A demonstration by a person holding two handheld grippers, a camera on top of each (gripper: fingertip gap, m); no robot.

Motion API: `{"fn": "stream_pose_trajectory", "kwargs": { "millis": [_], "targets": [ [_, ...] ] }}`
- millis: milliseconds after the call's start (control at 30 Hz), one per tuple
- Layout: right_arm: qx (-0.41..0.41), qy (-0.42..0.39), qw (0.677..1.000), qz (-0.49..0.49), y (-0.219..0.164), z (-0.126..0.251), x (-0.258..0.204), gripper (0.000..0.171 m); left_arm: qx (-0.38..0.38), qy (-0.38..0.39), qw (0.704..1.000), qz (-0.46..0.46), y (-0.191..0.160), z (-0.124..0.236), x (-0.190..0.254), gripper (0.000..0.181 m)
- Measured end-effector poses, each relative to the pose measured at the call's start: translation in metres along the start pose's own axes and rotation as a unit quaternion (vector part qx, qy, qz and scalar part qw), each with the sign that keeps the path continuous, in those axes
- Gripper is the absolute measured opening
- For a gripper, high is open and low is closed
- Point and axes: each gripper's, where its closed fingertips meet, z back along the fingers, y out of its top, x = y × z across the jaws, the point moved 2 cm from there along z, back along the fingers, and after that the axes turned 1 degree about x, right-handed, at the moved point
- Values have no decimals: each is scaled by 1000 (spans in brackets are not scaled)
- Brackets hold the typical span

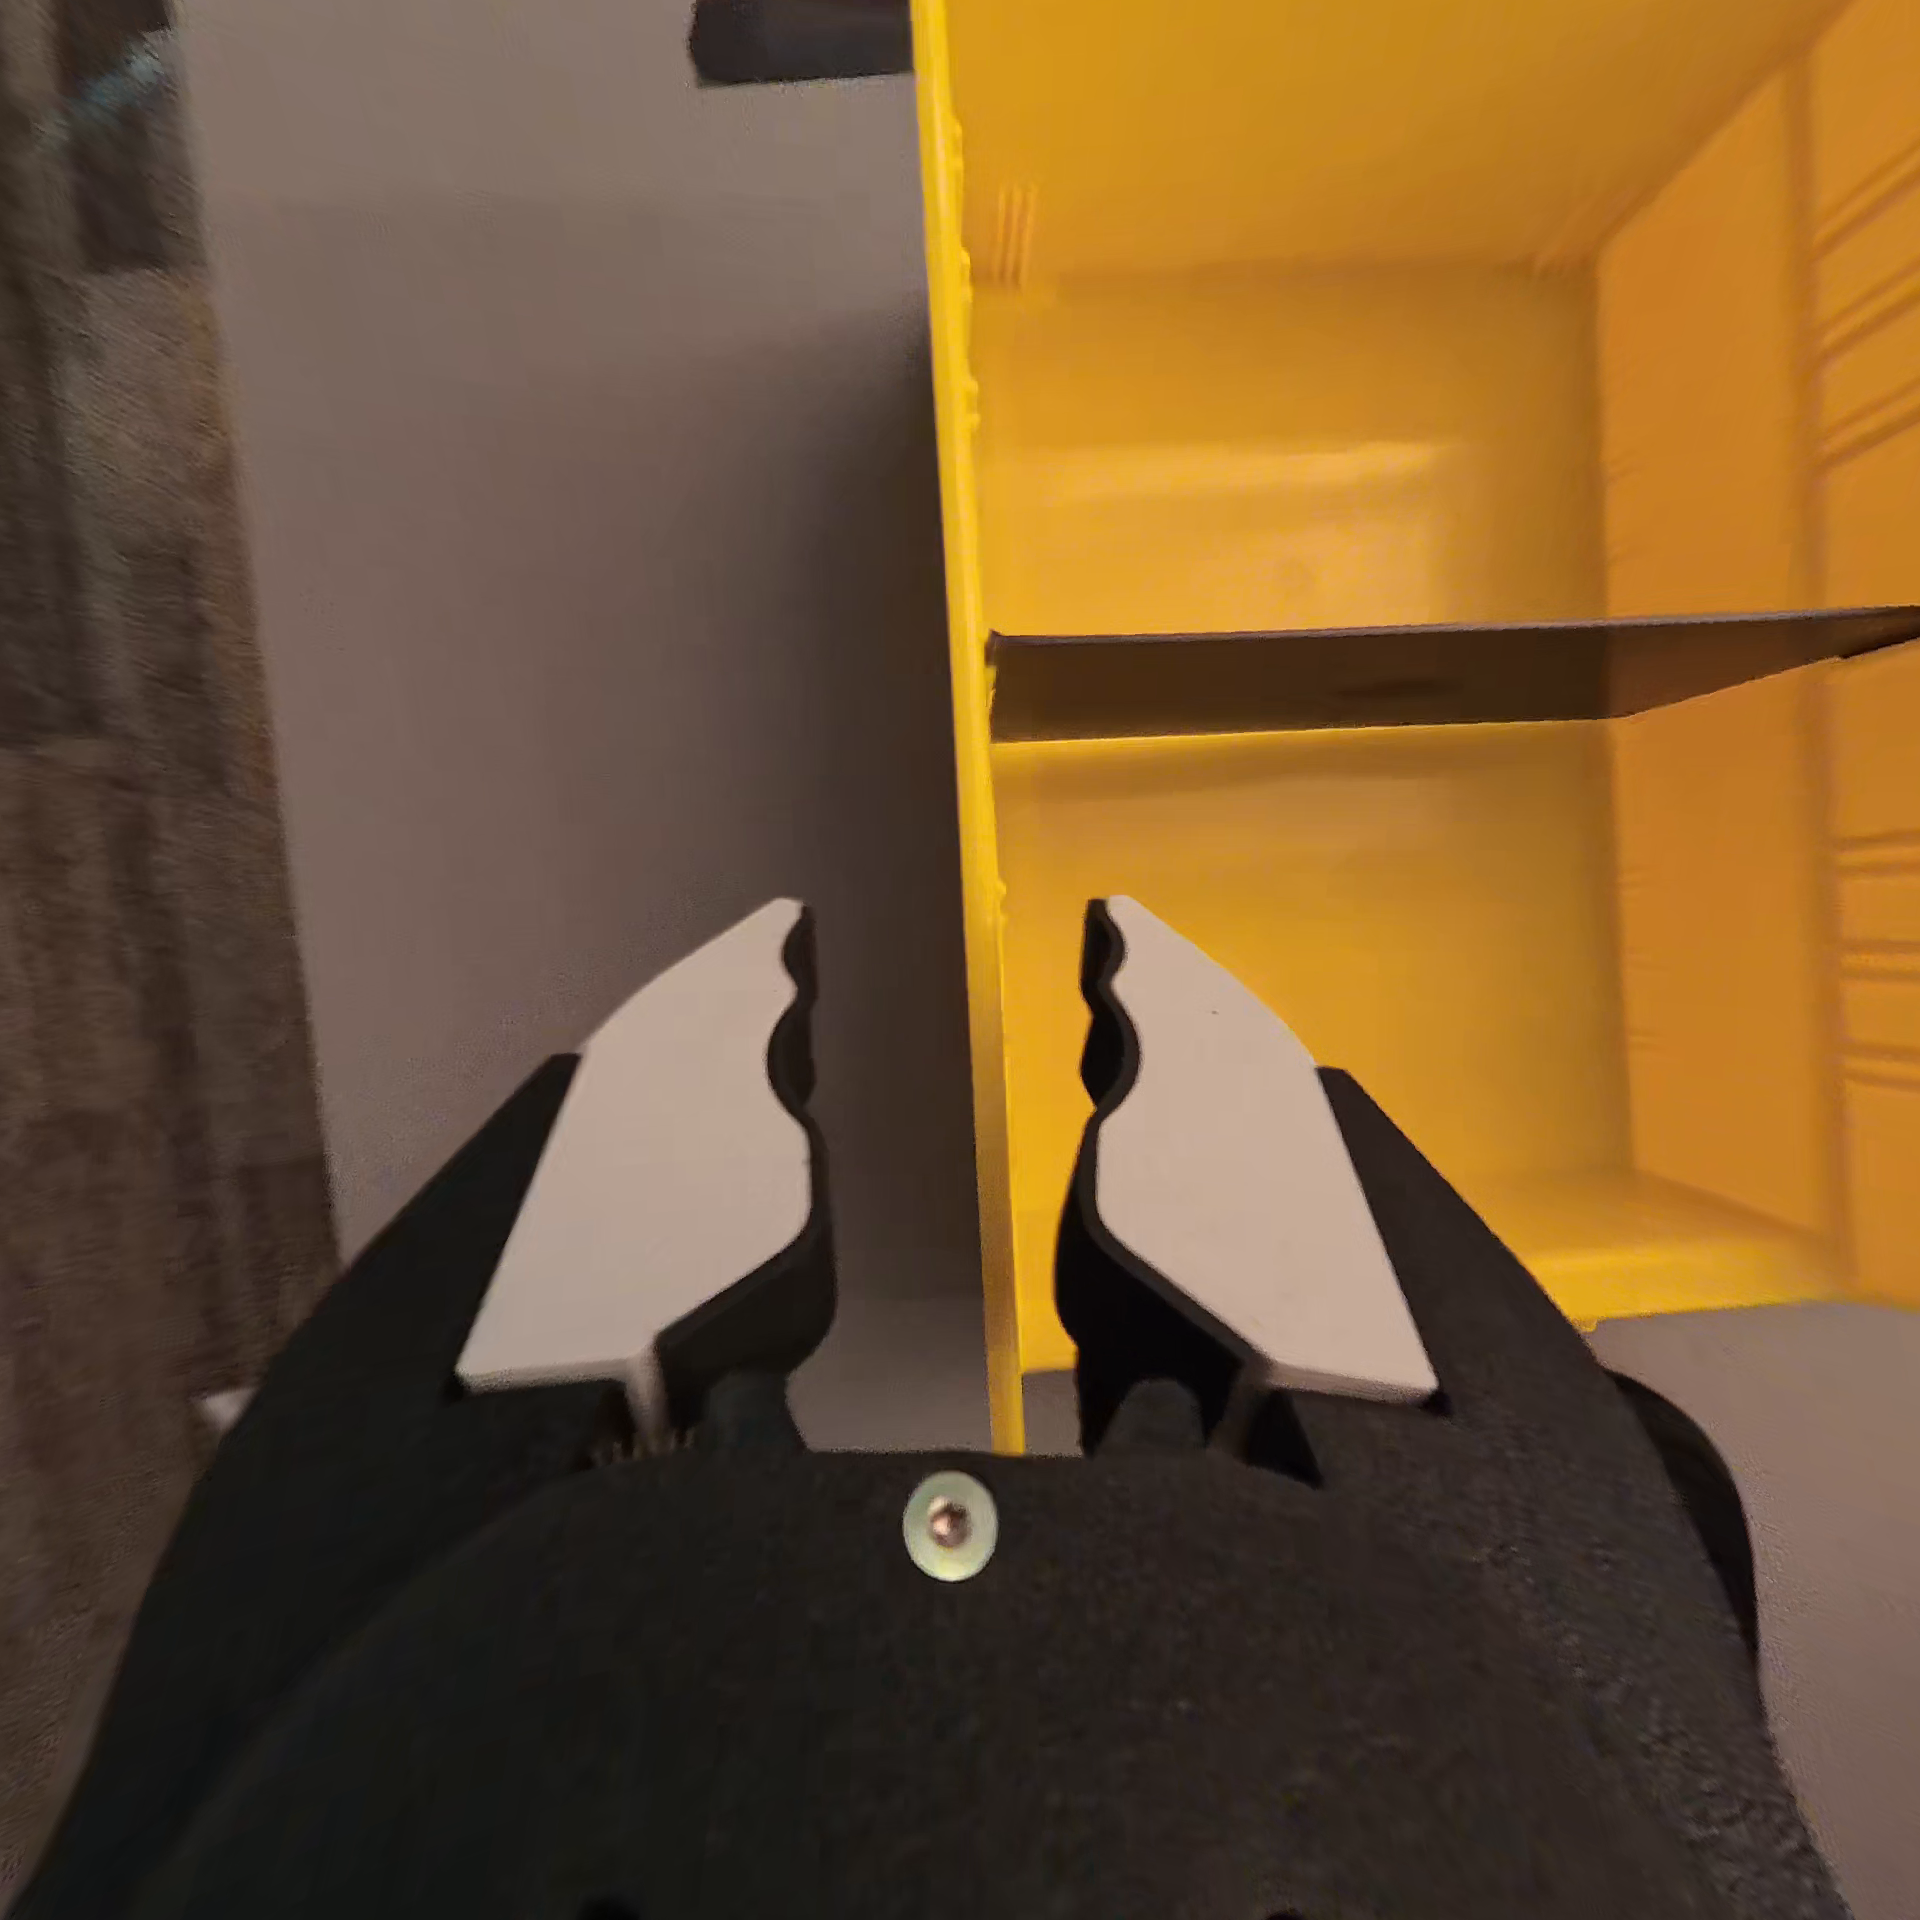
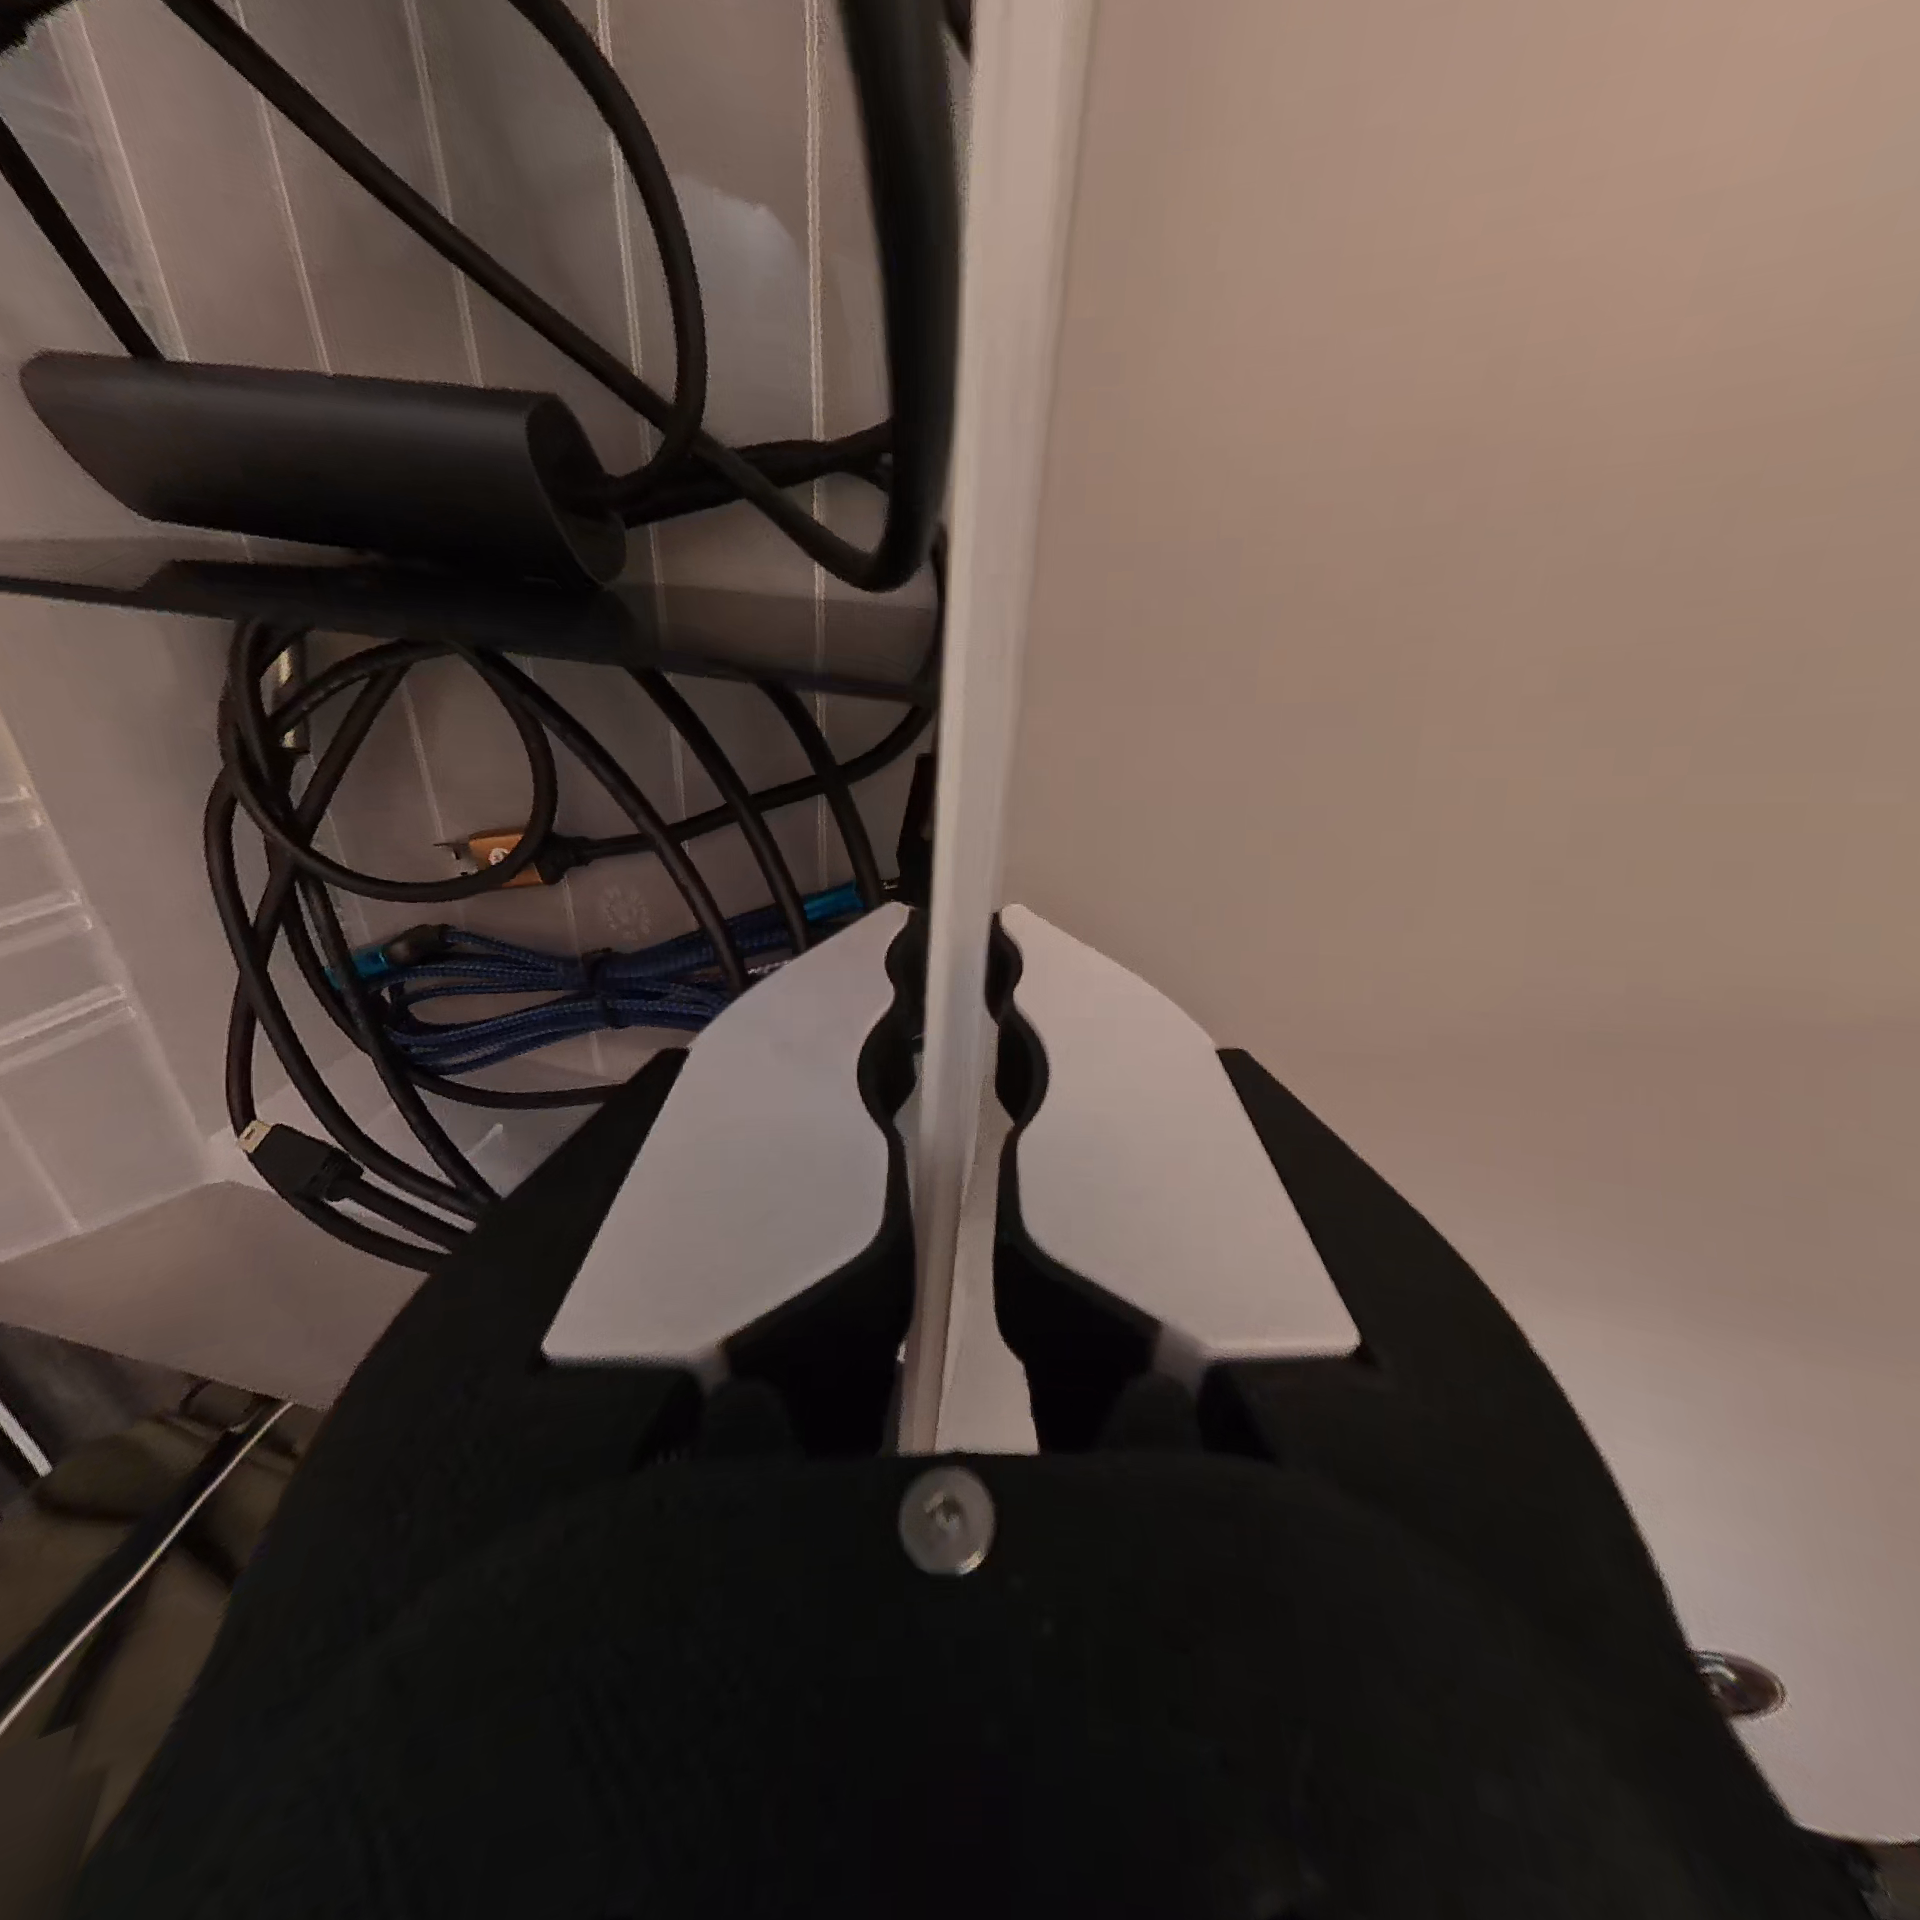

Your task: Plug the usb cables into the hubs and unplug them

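Yellow bin [image 1: 1299, 499], black hub [image 2: 291, 447], blue braided cable [image 2: 540, 982], clear ribbed bin [image 2: 966, 520].

The left claw [image 1: 945, 925] stands with its two fingers [image 1: 665, 1143] apart, and the thin side wall of a yellow bin [image 1: 1299, 499] runs up through the gap between them, touching neither finger as far as can be seen. The fingers are pale grey on top with black wavy inner edges, set in a black body with a silver screw [image 1: 950, 1525] at its middle. A dark divider [image 1: 1351, 675] crosses the inside of the bin, splitting it into a far and a near compartment. The bin sits on a grey worktop [image 1: 571, 623]. A dark object [image 1: 800, 42], blurred, lies at the top edge beside the bin, and mottled brown carpet [image 1: 114, 727] fills the left side
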Motion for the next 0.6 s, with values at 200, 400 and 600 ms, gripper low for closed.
{"fn": "stream_pose_trajectory", "kwargs": {
  "millis": [200, 400, 600],
  "targets": [
    [-38, -1, 998, 40, 7, -16, -45, 12, -79, -72, 993, 40, -21, -26, 14, 18],
    [-47, -2, 995, 92, 20, -31, -90, 13, -131, -53, 990, -6, -30, -29, 26, 6],
    [-44, 3, 990, 137, 27, -43, -129, 16, -190, -39, 976, -103, -31, -33, 72, 16]
  ]
}}
